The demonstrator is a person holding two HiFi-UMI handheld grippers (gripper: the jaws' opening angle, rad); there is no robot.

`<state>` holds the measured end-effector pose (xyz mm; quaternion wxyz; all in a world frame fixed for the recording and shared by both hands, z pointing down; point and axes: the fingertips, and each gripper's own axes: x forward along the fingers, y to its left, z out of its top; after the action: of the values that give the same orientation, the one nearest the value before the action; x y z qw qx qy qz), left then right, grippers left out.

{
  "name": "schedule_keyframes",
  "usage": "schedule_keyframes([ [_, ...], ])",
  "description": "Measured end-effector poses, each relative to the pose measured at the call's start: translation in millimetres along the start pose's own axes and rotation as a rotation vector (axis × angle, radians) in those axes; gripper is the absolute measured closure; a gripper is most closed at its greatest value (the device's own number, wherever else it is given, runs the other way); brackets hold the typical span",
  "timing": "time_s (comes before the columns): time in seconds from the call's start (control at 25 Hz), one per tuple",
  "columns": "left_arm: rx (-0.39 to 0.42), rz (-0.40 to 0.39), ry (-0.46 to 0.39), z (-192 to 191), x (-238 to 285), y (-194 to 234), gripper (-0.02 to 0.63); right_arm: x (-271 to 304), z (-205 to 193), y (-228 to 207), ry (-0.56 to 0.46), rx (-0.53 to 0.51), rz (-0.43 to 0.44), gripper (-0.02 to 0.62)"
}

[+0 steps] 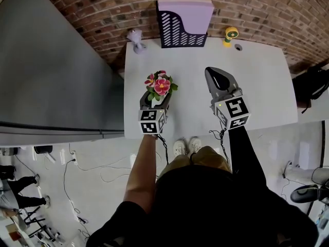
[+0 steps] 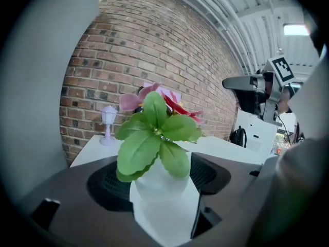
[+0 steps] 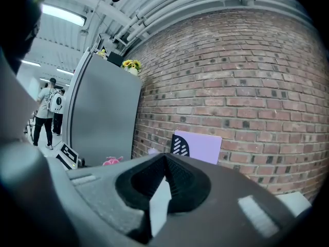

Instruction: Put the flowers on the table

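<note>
A white table (image 1: 257, 76) is set against a brick wall (image 1: 267, 14), with a tall grey cabinet (image 1: 51, 60) close along its left side. At the back edge a file holder (image 1: 184, 22), a small lamp ornament (image 1: 136, 40) and a yellow toy (image 1: 231, 35) are lined up.

The flowers (image 1: 160, 85) are carried in a small white pot (image 2: 162, 199), which is clamped between the jaws of the left gripper (image 1: 156, 103) over the near left part of the table. Whether the pot touches the top cannot be told. The right gripper (image 1: 215, 75) is held over the middle with its jaws together and nothing between them.

The pot is judged light, rigid and smooth, so it could slip or tip. The leaves and petals look soft and should not be pinched; the pot body is the place to be gripped. Plenty of bare top is left ahead and to the right, while the near and left edges lie close by.
</note>
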<state>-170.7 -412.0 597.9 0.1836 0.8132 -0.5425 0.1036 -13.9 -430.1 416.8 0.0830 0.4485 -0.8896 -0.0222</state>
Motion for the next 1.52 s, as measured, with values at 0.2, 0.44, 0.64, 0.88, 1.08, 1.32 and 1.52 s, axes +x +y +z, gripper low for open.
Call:
schedule_keyframes([
  [0.2, -0.013, 0.0, 0.063, -30, 6, 2, 0.272, -1, -10, 2, 0.021, 0.006, 0.002, 0.595],
  [0.44, -0.018, 0.003, 0.119, -55, 14, 6, 0.272, 0, -22, 4, 0.043, 0.016, 0.006, 0.595],
  [0.64, 0.01, 0.011, 0.14, -61, 19, 9, 0.272, -1, -28, 5, 0.056, 0.028, 0.01, 0.595],
  [0.88, 0.043, 0.029, 0.161, -65, 27, 14, 0.272, -3, -35, 5, 0.062, 0.037, 0.007, 0.595],
  [1.08, 0.059, 0.059, 0.179, -76, 28, 16, 0.272, -7, -41, 5, 0.077, 0.034, 0.002, 0.595],
  [1.32, 0.102, 0.071, 0.211, -95, 24, 16, 0.27, -11, -44, 5, 0.081, 0.04, -0.005, 0.595],
  [1.52, 0.092, 0.079, 0.235, -108, 22, 19, 0.27, -13, -43, 7, 0.076, 0.041, -0.008, 0.595],
])
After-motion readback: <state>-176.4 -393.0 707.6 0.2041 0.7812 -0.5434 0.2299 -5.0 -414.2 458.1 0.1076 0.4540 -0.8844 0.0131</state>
